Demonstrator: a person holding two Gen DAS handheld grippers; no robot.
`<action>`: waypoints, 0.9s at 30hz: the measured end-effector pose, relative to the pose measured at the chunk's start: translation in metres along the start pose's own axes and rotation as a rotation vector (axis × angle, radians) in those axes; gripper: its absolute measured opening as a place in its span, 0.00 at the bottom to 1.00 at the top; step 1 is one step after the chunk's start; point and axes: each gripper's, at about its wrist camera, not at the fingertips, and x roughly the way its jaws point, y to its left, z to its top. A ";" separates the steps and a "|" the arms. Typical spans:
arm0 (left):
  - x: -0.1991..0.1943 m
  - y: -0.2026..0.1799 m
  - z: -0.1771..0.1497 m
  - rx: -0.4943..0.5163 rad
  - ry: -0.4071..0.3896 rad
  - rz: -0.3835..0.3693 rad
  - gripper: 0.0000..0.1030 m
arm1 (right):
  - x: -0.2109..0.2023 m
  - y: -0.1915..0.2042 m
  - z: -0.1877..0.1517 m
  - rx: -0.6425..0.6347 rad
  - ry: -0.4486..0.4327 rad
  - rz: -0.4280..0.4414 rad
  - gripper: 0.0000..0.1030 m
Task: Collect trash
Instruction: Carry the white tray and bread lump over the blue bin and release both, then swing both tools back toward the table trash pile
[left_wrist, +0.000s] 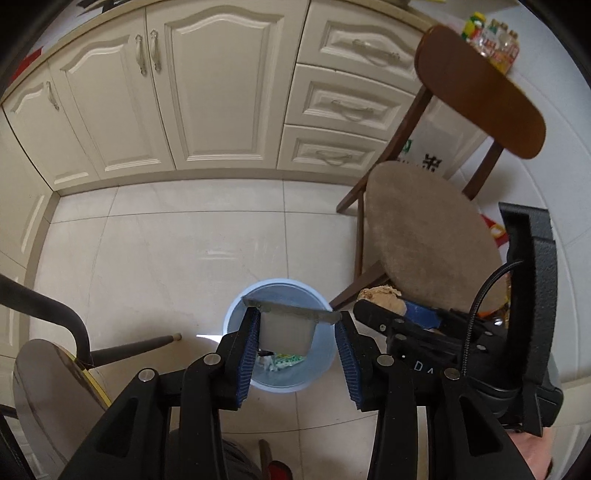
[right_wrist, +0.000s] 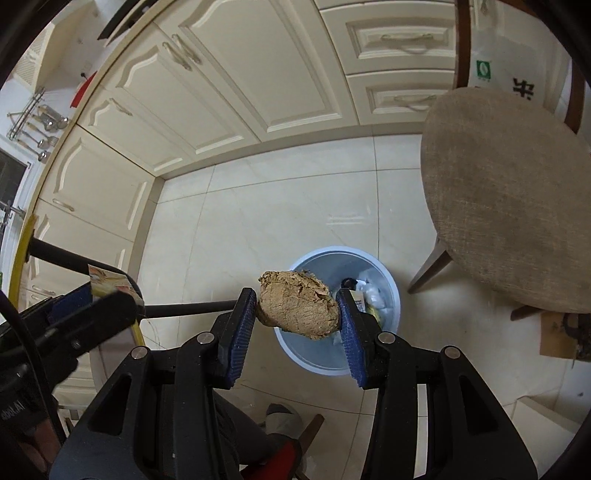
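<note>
A: Right wrist view, near to far: the right tool (right_wrist: 297, 314) is clamped on a crumpled brown wad (right_wrist: 297, 308), one pad on each side of it. The wad's long axis runs across the frame, from pad to pad.

B: And the bin?

A: The blue bin (right_wrist: 392, 295) sits just past and below the wad, a little right of centre. Its near left rim is hidden behind the wad. So the drop point lies slightly forward and to the right of the tool, I'd judge.

B: Anything already in it?

A: Some pale scraps and a dark bit, seen at the right of the wad.

B: Left wrist view?

A: The left tool (left_wrist: 295, 332) is around a pale cup (left_wrist: 286, 334) with a grey rim. The left pad touches the cup wall; the right pad stands apart from the wall, with only the rim reaching it. Whether the grip is firm I cannot tell. The cup hangs over the bin's mouth, in the lower middle of the frame.

B: So which hand is nearer?

A: The left looks more centred over the opening. The right tool shows at its right, close beside.

B: Room to move?

A: Open tiled floor (left_wrist: 166, 258) beyond the bin. A chair (left_wrist: 424, 236) stands at the right, one leg near the rim, and cabinets (left_wrist: 184, 92) fill the top.
</note>
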 end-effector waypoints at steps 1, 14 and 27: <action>0.003 -0.002 0.001 0.001 0.005 0.004 0.49 | 0.001 -0.001 0.001 0.004 0.001 -0.003 0.42; -0.013 -0.027 -0.007 0.021 -0.060 0.115 0.99 | -0.020 -0.019 -0.006 0.096 -0.051 -0.035 0.98; -0.134 -0.022 -0.077 0.032 -0.303 0.101 0.99 | -0.104 0.037 -0.008 0.057 -0.200 -0.020 1.00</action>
